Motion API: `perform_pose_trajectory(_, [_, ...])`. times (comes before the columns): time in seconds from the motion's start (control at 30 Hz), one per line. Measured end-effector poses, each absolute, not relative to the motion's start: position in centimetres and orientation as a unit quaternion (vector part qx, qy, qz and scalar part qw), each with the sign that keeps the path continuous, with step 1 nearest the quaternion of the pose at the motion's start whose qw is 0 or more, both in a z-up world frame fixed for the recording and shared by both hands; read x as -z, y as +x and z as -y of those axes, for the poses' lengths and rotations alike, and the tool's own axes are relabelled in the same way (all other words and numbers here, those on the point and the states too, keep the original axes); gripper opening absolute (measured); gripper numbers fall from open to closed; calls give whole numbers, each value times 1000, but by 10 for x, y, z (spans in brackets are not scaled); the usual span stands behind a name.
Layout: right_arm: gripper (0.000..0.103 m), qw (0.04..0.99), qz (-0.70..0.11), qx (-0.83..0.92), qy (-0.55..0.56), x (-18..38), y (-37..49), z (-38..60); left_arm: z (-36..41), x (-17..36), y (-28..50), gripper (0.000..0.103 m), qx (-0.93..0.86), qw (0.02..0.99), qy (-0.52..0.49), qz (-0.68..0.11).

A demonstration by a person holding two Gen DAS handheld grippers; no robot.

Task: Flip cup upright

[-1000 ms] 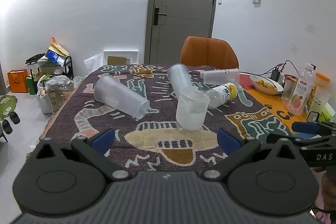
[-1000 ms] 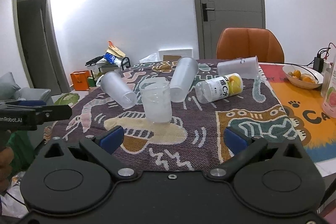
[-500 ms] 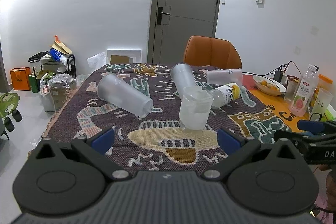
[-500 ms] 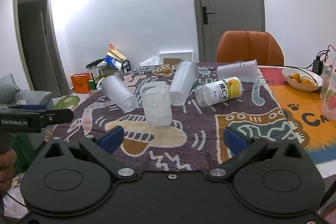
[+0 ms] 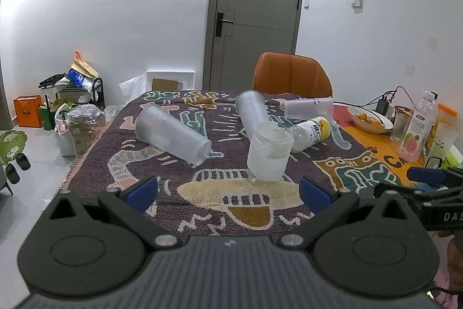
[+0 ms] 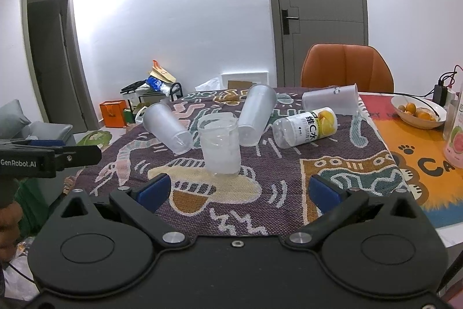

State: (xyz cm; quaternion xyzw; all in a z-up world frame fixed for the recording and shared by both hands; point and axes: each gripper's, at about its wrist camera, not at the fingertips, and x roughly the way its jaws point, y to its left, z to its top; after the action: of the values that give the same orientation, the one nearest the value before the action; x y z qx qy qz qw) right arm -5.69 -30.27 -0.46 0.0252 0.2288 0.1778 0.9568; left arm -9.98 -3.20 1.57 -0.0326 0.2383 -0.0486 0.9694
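Bright, even indoor light falls from above; glare blooms on the white wall [image 5: 130,5] ahead. Focus is sharp. Fisheye distortion bows the door [image 6: 321,10] and darkens the corners.

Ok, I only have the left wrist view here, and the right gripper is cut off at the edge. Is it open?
Observer: Yes. In its own view the right gripper is open, pads wide apart, with nothing between them.
Reviewer: What is it aimed at?
Observer: The upright cup, just left of centre ahead of it, not touched.
Reviewer: Anything left of the table that I miss?
Observer: A dark open doorway in the left wall.
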Motion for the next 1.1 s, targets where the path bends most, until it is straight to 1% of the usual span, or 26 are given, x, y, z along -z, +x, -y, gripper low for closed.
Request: perform_pose_trajectory(1.1, [103, 958, -223, -180, 24, 2, -58, 301, 32, -15, -100, 103, 51, 969, -27, -241])
